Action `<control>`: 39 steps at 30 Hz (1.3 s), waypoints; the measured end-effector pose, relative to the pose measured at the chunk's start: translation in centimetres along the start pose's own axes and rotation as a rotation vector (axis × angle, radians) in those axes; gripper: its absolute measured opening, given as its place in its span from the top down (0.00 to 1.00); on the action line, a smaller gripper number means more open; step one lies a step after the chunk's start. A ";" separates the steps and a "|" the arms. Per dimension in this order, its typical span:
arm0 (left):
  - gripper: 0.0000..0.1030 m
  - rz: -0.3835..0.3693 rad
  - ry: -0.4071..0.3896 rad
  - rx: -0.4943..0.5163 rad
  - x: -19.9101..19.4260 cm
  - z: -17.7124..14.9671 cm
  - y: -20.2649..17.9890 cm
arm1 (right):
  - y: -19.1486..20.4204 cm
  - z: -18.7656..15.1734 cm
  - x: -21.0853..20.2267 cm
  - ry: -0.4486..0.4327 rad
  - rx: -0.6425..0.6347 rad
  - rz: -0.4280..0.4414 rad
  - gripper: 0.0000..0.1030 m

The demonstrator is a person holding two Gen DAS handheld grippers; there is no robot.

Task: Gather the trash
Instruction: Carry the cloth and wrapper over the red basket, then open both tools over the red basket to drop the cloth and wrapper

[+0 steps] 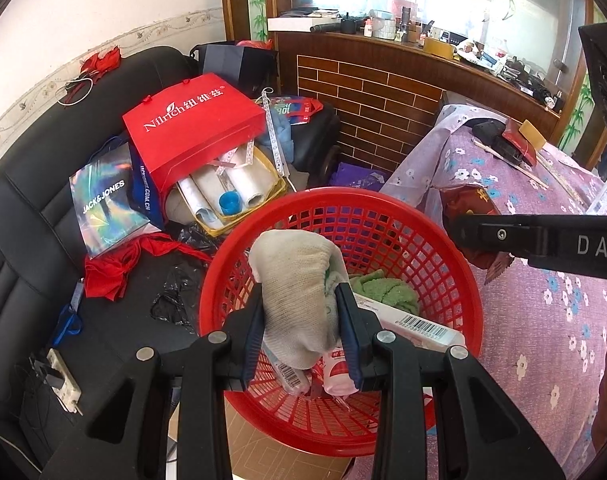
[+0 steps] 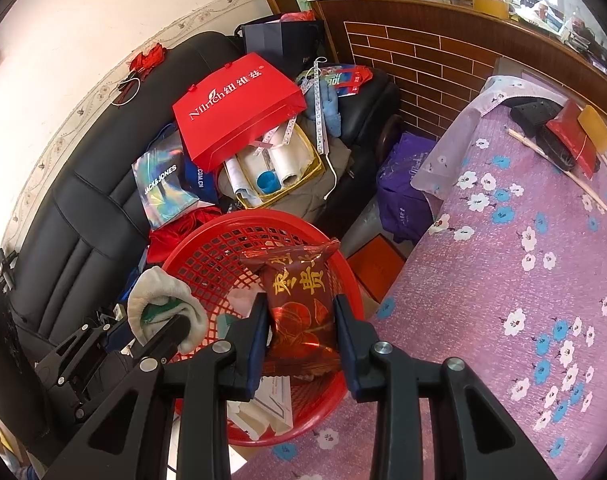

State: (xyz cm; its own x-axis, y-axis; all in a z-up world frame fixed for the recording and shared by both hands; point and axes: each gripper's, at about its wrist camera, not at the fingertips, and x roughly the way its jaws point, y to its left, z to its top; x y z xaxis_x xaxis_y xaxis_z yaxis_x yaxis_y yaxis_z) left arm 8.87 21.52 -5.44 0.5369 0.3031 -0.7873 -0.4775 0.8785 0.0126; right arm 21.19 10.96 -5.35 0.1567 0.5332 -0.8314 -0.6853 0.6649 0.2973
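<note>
A red basket [image 1: 455, 280] sits at the edge of the purple flowered tabletop [image 1: 543, 240], beside a cluttered black sofa [image 1: 43, 220]. Over it, the left tool [image 1: 301, 316] is clamped on a dirty white glove [image 1: 295, 292], and the right tool [image 2: 301, 332] is clamped on a dark red snack wrapper [image 2: 299, 300] with gold characters. The left wrist view looks down into the basket, showing a green cloth [image 1: 387, 290] and barcoded packaging [image 1: 419, 326] inside; the right wrist view hides these behind the wrapper but shows white paper [image 2: 269, 404] low in the basket. A red Nilrich bag [image 1: 195, 128] lies on the sofa.
</note>
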 end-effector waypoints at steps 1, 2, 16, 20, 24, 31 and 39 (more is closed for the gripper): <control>0.68 0.000 0.001 -0.002 0.1 0.0 0.1 | 0.0 0.1 0.1 0.001 0.000 0.000 0.66; 0.68 -0.001 0.003 -0.003 0.2 0.0 0.1 | 0.1 0.1 0.2 0.003 0.000 0.001 0.66; 0.67 -0.006 0.018 -0.024 0.9 -0.1 0.9 | 0.1 0.5 1.9 0.032 0.007 0.007 0.65; 0.67 -0.012 0.017 -0.025 0.9 0.0 1.0 | 0.0 0.6 2.3 0.038 0.010 0.013 0.64; 0.67 -0.015 0.017 -0.023 1.0 0.0 0.9 | 0.1 0.6 2.5 0.041 0.009 0.009 0.64; 0.62 -0.019 0.025 -0.022 1.2 -0.1 0.8 | 0.1 0.7 2.7 0.045 0.012 0.012 0.64; 0.54 -0.014 0.026 -0.028 1.3 0.0 0.8 | 0.0 0.7 2.2 0.034 0.006 0.007 0.62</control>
State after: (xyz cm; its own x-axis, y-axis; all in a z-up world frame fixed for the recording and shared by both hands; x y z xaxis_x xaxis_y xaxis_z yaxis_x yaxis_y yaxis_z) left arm 9.17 22.63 -6.46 0.5259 0.2805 -0.8030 -0.4893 0.8720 -0.0159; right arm 22.06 12.51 -6.82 0.1278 0.5202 -0.8445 -0.6817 0.6645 0.3061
